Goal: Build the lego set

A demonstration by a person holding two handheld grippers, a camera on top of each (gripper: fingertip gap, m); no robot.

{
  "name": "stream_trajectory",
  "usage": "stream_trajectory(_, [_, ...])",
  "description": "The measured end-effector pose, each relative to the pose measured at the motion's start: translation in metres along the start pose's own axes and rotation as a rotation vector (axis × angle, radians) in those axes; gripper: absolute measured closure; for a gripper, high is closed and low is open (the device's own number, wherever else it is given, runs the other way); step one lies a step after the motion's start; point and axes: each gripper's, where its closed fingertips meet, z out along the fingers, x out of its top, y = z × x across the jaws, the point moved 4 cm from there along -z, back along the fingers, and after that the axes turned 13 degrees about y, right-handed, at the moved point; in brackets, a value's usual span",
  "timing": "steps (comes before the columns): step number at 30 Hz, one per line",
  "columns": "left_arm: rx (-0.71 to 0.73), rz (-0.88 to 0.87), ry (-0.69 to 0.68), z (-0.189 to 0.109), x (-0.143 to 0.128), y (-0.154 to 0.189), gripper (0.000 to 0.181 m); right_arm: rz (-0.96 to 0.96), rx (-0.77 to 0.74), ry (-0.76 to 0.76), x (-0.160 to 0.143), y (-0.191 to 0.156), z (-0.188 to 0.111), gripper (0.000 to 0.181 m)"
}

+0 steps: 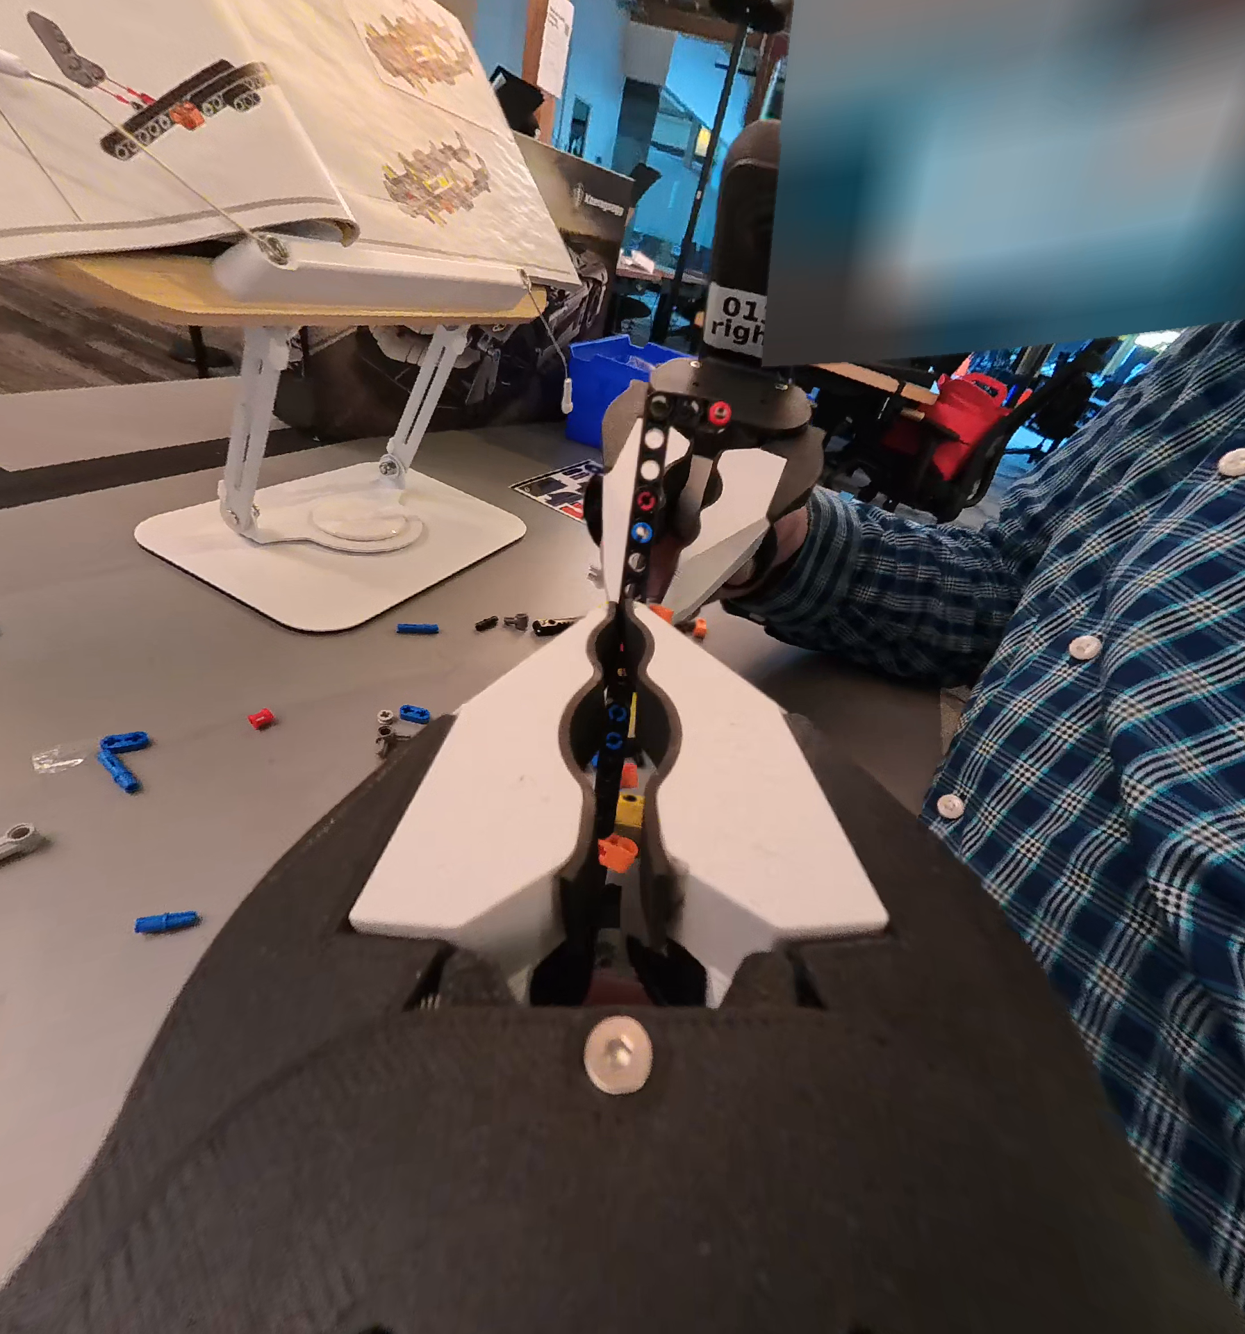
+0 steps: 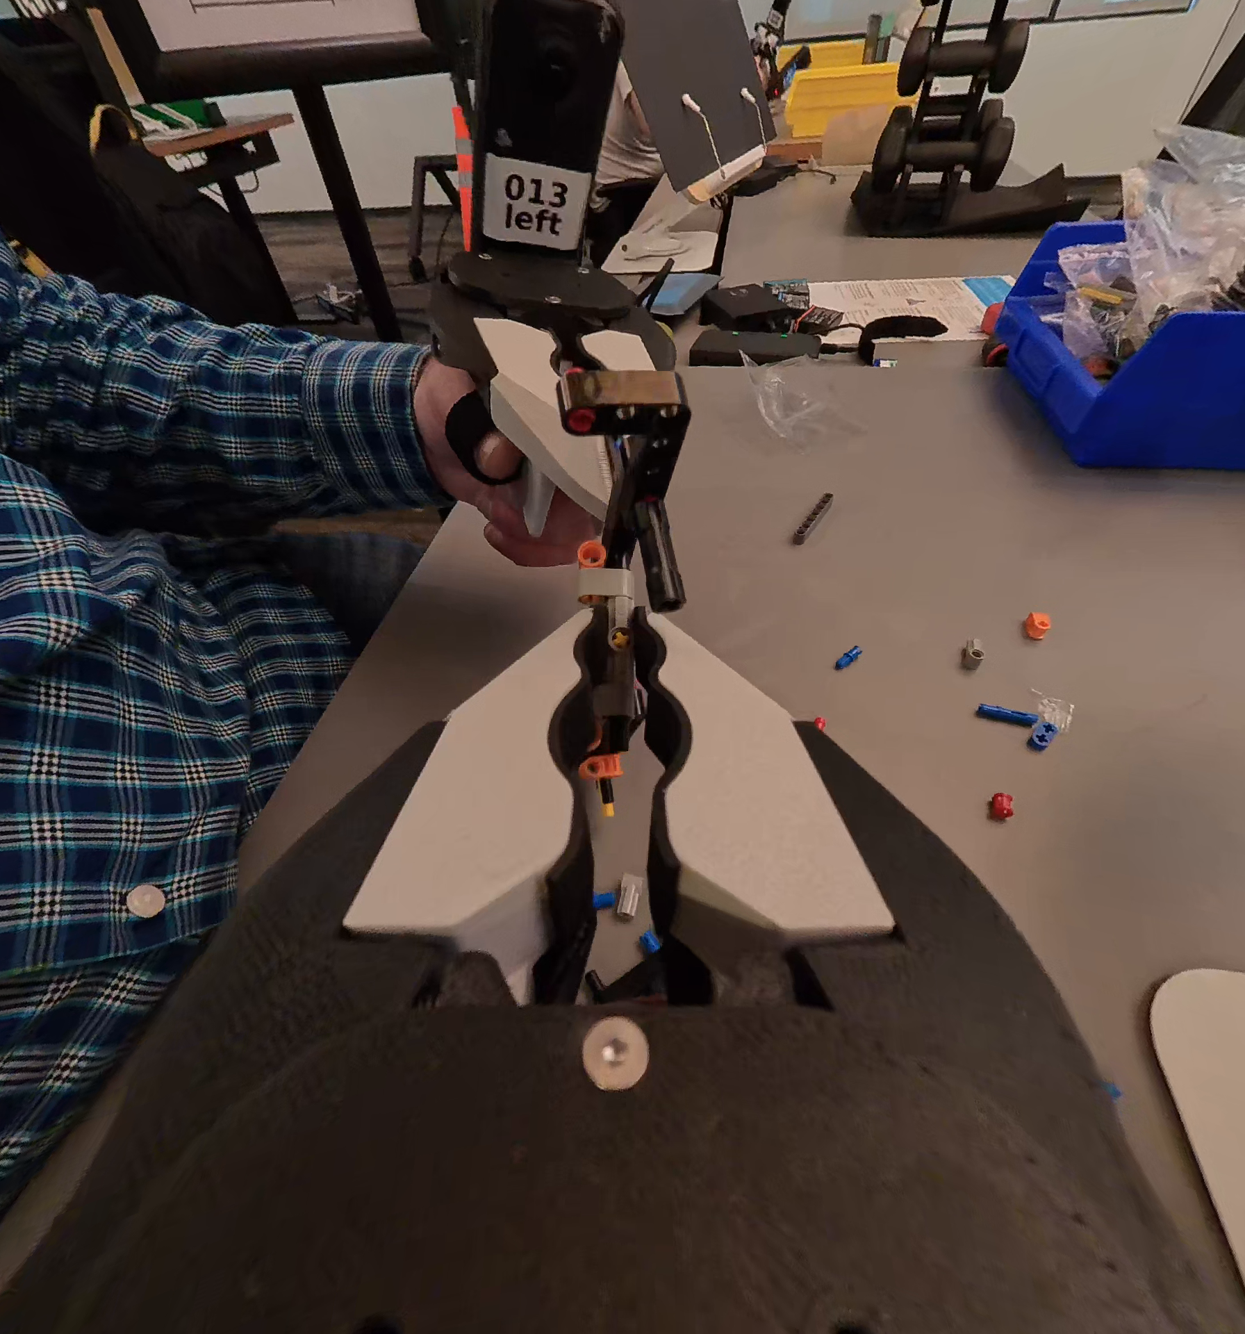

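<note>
Above the grey table (image 2: 894, 447), both tools grip one lego assembly (image 1: 645, 498), a long black beam with coloured pins. The left hand-held gripper (image 1: 616, 613) is clenched on it, and the right hand-held gripper (image 2: 616, 621) is pinched on its other end, fingers (image 2: 475, 808) nearly together. Loose blue pins (image 1: 166, 922) lie scattered beside an instruction booklet (image 1: 172, 144) on a white stand (image 1: 331, 548). A blue bin (image 2: 1146, 390) sits farther back.
</note>
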Motion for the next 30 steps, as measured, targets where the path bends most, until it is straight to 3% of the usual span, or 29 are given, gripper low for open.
stream_trajectory(17, [-0.034, -0.061, 0.042, -0.0034, 0.0008, -0.0002, 0.181, 0.019, 0.022, 0.031, 0.0033, -0.0025, 0.0015, 0.177])
stream_trajectory(19, [0.000, -0.057, 0.062, -0.0053, 0.0008, -0.0030, 0.170, 0.023, 0.021, 0.028, 0.0031, -0.0025, 0.0021, 0.177])
stream_trajectory(23, [-0.007, -0.074, 0.069, -0.0074, -0.0016, -0.0008, 0.166, 0.027, 0.021, 0.018, 0.0025, -0.0034, 0.0036, 0.177])
stream_trajectory(30, [-0.044, -0.050, 0.052, -0.0037, -0.0035, 0.0023, 0.175, 0.037, 0.028, 0.020, 0.0027, -0.0046, 0.0053, 0.177])
